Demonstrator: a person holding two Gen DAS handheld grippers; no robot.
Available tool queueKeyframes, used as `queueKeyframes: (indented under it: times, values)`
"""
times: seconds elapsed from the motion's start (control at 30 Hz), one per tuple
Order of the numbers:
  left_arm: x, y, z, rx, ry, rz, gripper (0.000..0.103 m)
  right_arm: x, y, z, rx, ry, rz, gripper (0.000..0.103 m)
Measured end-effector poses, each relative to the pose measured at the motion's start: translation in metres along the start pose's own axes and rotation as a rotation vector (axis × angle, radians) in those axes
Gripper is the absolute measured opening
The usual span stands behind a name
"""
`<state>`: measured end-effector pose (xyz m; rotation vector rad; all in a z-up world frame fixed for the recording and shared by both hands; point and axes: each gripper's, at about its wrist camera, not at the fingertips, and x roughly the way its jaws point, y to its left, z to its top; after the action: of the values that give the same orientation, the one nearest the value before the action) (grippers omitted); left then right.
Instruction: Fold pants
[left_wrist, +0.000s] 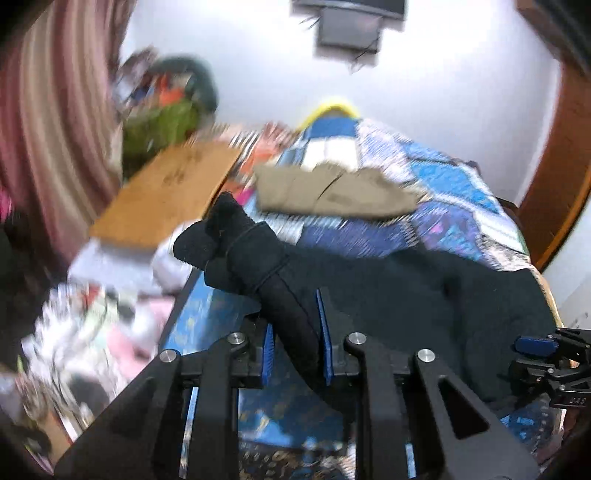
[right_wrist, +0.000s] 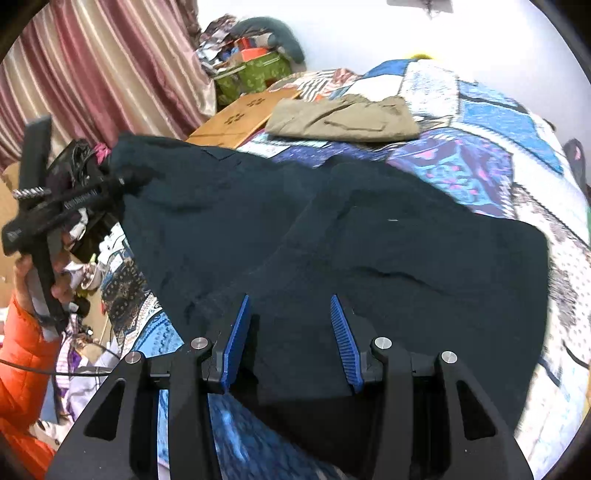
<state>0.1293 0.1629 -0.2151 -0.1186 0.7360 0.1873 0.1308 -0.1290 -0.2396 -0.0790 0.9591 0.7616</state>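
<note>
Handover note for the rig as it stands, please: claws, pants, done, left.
Left claw: shut on a bunched end of the dark navy fleece pants, lifted off the patchwork quilt bed.
Right claw: pads straddle the near edge of the pants; whether they press on the cloth I cannot tell.
Pants: mostly spread on the bed, rumpled.
Done: folded khaki pants lie at the far end.
Left: carry the lifted end over, flatten, finish the fold.

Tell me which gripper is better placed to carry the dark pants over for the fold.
Left. The left gripper is clamped on a bunched edge of the dark pants and holds it raised off the patterned quilt. The right gripper merely straddles flat fabric.
</note>
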Motion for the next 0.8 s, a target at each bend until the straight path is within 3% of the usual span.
queueKeyframes:
  times: [0.27, 0.4, 0.6, 0.8]
  values:
    - [-0.027, -0.059, 0.045, 0.134, -0.1, -0.08, 0.02, -0.056, -0.061, -0.032, 0.113, -0.044, -0.177, 0.042]
    - [-0.039, -0.089, 0.06, 0.167, -0.125, -0.135, 0.02, -0.061, -0.083, -0.049, 0.167, -0.037, -0.231, 0.043]
    - [-0.052, -0.132, 0.065, 0.245, -0.148, -0.176, 0.02, -0.049, -0.076, -0.055, 0.125, -0.045, -0.229, 0.043]
    - [-0.05, -0.187, 0.062, 0.318, -0.114, -0.262, 0.018, -0.051, -0.088, -0.062, 0.18, -0.062, -0.154, 0.043]
